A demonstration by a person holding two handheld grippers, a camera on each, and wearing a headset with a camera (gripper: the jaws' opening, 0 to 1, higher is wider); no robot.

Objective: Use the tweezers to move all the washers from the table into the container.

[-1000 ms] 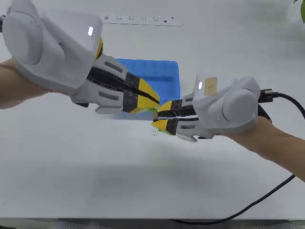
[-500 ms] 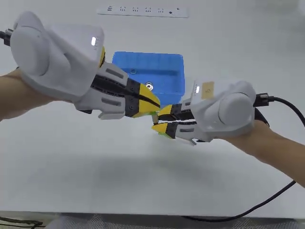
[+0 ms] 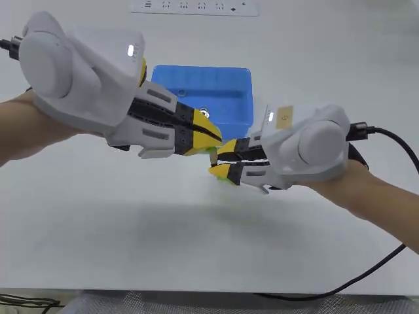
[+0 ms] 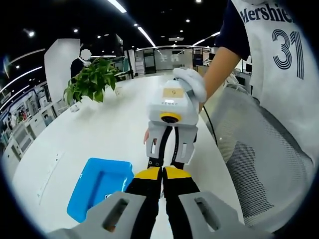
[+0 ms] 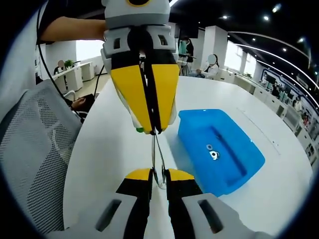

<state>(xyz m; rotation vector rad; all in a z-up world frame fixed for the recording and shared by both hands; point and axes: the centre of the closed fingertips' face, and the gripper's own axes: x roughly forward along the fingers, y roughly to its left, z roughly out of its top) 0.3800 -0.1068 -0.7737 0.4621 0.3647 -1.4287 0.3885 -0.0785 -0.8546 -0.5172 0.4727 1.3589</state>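
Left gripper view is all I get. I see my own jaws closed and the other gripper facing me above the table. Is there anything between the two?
Observer: Yes. In the right gripper view, thin metal tweezers run from the jaw tips of the left gripper down between the jaws of the right gripper. Both pairs of jaws look closed on them.
Operator: And the blue container, is anything in it? Its inside looks bare from here.
Observer: The right gripper view looks into it: two washers lie close together on the floor of the container.
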